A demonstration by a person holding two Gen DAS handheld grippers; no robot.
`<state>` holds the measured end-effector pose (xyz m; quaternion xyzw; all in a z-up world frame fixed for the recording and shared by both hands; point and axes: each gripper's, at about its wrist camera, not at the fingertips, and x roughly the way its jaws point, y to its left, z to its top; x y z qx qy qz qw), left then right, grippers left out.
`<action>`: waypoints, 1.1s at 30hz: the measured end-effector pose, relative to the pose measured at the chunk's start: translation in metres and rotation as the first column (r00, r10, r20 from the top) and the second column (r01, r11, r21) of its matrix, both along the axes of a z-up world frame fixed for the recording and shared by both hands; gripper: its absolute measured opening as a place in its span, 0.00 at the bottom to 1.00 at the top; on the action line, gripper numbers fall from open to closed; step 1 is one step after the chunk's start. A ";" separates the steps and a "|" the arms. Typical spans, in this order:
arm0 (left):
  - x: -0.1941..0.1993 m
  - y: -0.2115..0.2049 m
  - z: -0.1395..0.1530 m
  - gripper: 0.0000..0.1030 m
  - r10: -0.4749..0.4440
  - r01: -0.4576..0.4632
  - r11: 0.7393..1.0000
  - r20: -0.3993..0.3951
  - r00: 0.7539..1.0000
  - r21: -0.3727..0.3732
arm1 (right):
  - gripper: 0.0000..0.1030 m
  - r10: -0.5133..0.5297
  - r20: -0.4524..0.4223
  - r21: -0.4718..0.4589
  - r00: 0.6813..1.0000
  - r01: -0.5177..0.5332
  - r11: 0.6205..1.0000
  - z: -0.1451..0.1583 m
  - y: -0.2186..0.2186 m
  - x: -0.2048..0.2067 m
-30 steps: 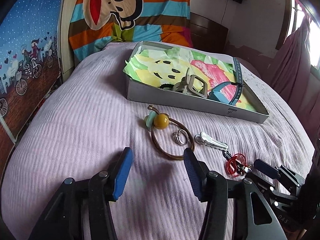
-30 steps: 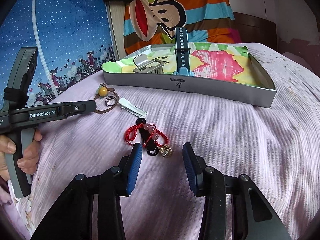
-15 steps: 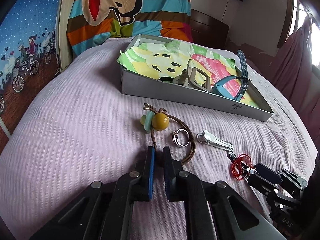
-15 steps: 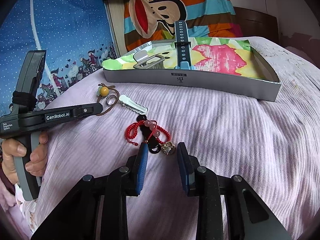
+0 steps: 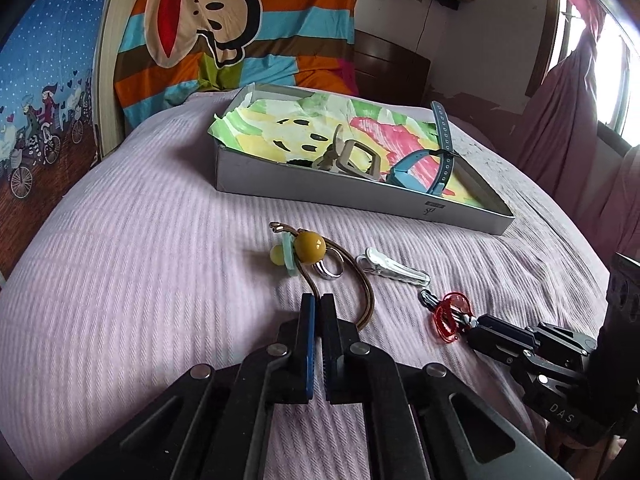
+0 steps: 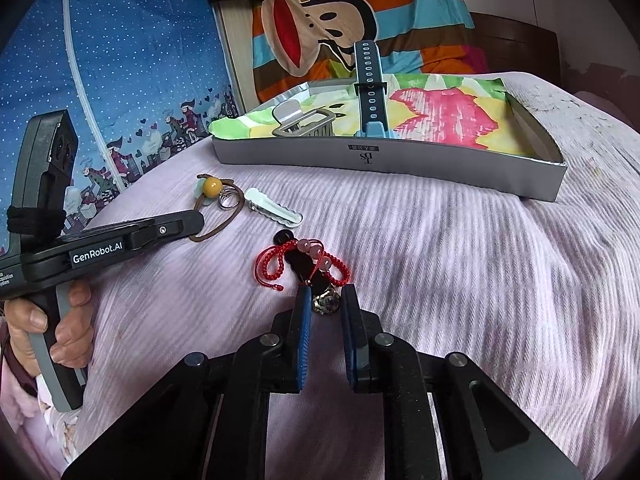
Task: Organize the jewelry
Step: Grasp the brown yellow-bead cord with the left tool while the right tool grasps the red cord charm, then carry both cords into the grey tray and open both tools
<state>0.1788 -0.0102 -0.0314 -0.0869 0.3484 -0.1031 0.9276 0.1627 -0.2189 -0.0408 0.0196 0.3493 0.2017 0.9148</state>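
In the grey tray (image 5: 320, 192) lie a hair claw (image 5: 352, 156) and blue watch (image 5: 416, 168); left gripper (image 5: 318, 300) jaws pinch the brown cord (image 5: 366, 300), right gripper (image 6: 325, 300) jaws have just been closing round a bell charm (image 6: 325, 303), seen only from the right wrist.

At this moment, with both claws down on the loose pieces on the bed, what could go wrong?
1. The left claw, shut on the brown cord, might drag the silver ring lying inside the loop.
2. The right claw, which has just been closing, pinches only the small bell; the red bracelet could dangle and snag.
3. The soft bedspread may bunch under the tips.
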 end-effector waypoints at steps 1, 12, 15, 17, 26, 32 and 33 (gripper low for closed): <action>-0.001 -0.001 0.000 0.03 -0.006 0.006 1.000 0.003 1.000 0.003 | 0.13 0.002 0.001 -0.001 1.000 -0.002 1.000 0.000 0.001 0.000; -0.016 -0.004 0.013 0.03 -0.025 0.025 1.000 0.034 0.999 0.002 | 0.13 0.008 0.052 0.027 0.999 -0.009 1.000 0.011 -0.007 -0.008; -0.020 -0.002 0.019 0.03 -0.022 0.022 1.000 0.043 0.999 0.003 | 0.12 0.013 0.061 0.037 0.998 -0.015 0.999 0.014 -0.010 -0.010; -0.021 -0.001 0.022 0.03 -0.024 0.023 1.000 0.044 0.999 0.004 | 0.12 0.018 0.065 0.038 0.998 -0.021 0.999 0.016 -0.010 -0.010; -0.021 -0.006 0.038 0.03 -0.015 0.015 1.000 0.063 0.998 0.004 | 0.12 0.028 0.070 0.042 0.997 -0.031 0.999 0.017 -0.012 -0.010; -0.018 -0.008 0.052 0.03 -0.016 0.016 1.000 0.086 0.996 -0.005 | 0.12 -0.005 0.104 0.088 0.995 -0.004 0.996 0.023 -0.021 -0.008; -0.017 -0.008 0.056 0.03 -0.013 0.014 1.000 0.092 0.996 -0.007 | 0.12 -0.009 0.109 0.097 0.994 -0.001 0.995 0.025 -0.023 -0.006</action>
